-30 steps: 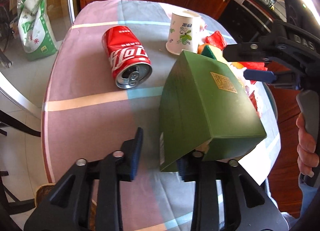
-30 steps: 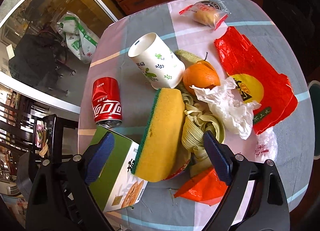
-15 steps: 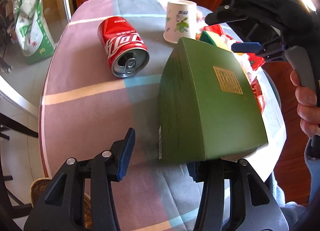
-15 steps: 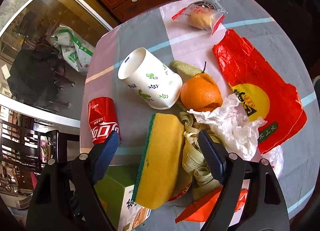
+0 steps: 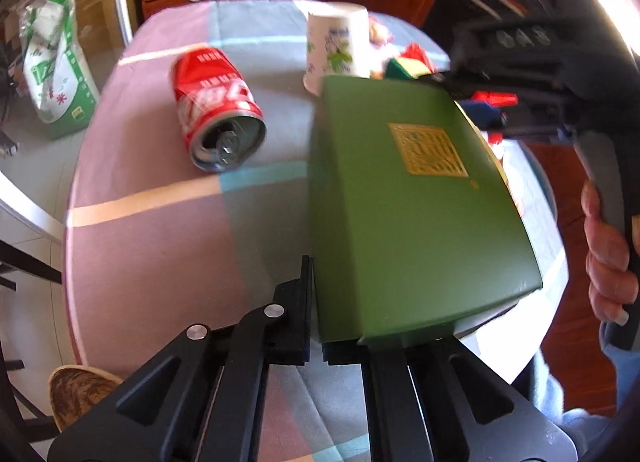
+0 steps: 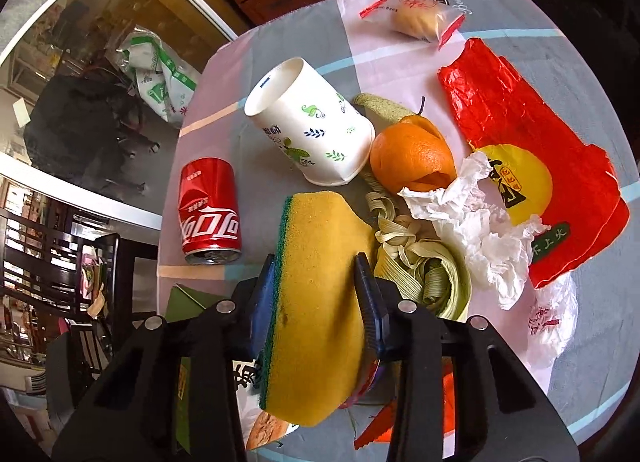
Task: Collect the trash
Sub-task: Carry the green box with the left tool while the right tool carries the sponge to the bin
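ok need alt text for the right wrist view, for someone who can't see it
The right gripper is closed on a yellow sponge over a cluttered table. Beyond it lie a red can, a tipped paper cup, an orange and a red bag.

Coca-Cola script — red can [image 6: 210, 211]
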The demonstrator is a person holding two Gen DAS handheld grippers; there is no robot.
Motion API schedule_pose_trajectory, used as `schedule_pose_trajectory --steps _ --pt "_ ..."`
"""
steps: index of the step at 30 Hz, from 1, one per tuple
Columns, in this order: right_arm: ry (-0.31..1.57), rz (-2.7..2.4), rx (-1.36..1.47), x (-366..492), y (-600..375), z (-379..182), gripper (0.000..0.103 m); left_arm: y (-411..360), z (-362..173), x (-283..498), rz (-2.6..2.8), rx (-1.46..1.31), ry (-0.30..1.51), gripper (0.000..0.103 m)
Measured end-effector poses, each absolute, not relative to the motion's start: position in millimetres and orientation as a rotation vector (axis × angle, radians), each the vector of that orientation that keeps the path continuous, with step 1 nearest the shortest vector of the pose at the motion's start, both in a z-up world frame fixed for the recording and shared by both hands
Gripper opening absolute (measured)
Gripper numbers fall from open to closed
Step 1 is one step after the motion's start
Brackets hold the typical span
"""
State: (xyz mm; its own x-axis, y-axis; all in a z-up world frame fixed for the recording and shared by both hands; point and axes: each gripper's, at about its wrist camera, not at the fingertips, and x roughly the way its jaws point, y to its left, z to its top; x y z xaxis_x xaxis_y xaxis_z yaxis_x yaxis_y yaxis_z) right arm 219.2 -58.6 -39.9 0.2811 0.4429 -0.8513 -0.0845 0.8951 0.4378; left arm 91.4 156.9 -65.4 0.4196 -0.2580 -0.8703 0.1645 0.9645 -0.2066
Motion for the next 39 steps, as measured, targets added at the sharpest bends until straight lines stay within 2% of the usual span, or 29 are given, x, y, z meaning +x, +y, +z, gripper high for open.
schedule_pose_trajectory --steps 9,21,32,39 --pt "1.127 0.445 0.414 204 -84 6 0.036 158 -19 92 -0.245 -0.103 1.003 0.002" --pt "1.128 0.439 0.494 178 -133 -1 0.036 128 -63 90 -0.193 -0.044 1.139 0.003" --pt "0.981 0.477 0.614 164 -189 36 0.036 126 23 78 -0.137 -0.057 0.932 0.001" --pt "0.892 0.404 0.702 155 -263 43 0.036 65 62 92 -0.247 -0.008 0.869 0.001"
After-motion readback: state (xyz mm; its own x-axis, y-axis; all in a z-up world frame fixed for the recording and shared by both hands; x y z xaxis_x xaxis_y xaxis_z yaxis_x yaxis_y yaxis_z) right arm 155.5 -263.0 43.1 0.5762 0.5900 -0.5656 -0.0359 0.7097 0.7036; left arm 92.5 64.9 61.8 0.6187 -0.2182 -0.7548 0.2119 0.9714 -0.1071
